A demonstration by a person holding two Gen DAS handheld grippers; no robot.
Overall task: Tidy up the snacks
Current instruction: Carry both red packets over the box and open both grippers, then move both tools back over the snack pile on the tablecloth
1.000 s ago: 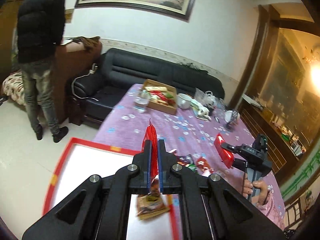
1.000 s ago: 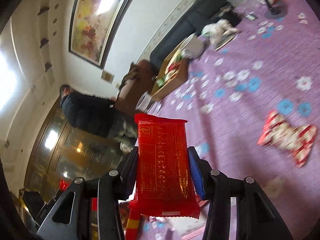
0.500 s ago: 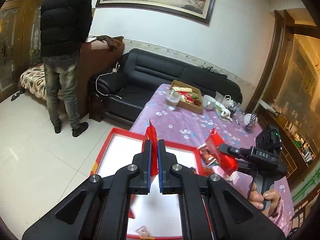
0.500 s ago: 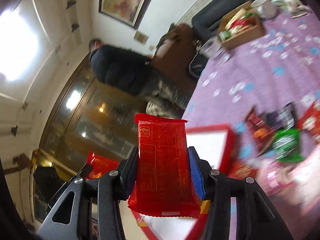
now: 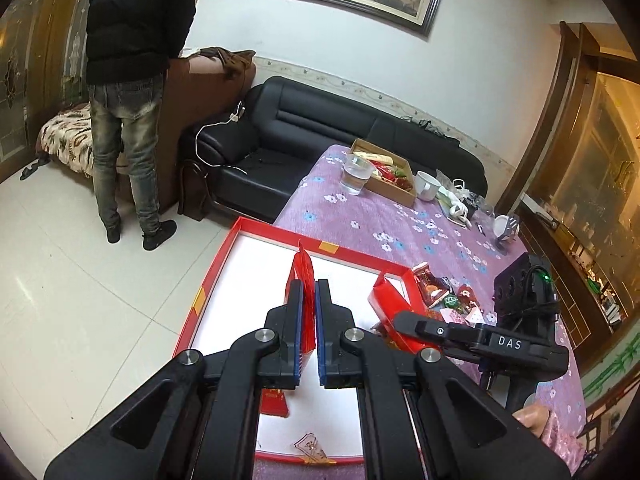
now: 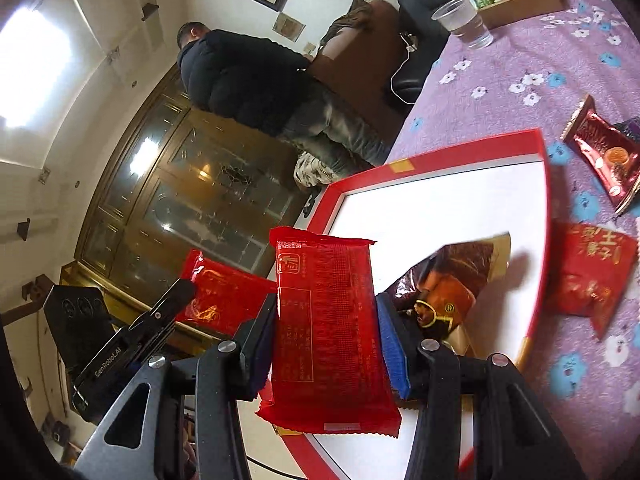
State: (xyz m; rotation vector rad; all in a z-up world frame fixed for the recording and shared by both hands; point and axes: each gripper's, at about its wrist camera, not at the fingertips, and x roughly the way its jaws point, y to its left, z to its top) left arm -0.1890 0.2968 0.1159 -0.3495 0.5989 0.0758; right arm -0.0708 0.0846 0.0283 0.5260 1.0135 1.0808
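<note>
Both tongs loaded over the red tray (image 5: 208, 280) on the purple flowered desk (image 5: 360, 220). Left tongs (image 5: 307, 320) squeezed together on a thin red snack packet (image 5: 302, 272), held edge-on, long axis running up and away. Right tongs (image 6: 326, 344) clamped across the width of a flat red snack bar (image 6: 328, 332), long axis pointing forward along the fingers, printed back facing the camera. Loose snack packs (image 6: 600, 152) lying beside the tray.

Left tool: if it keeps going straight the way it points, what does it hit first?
Probably the white floor of the red tray. The left tool, shut on a thin red packet, points down and forward over the tray's interior, with nothing visible between. Depth is uncertain through the fisheye.
</note>
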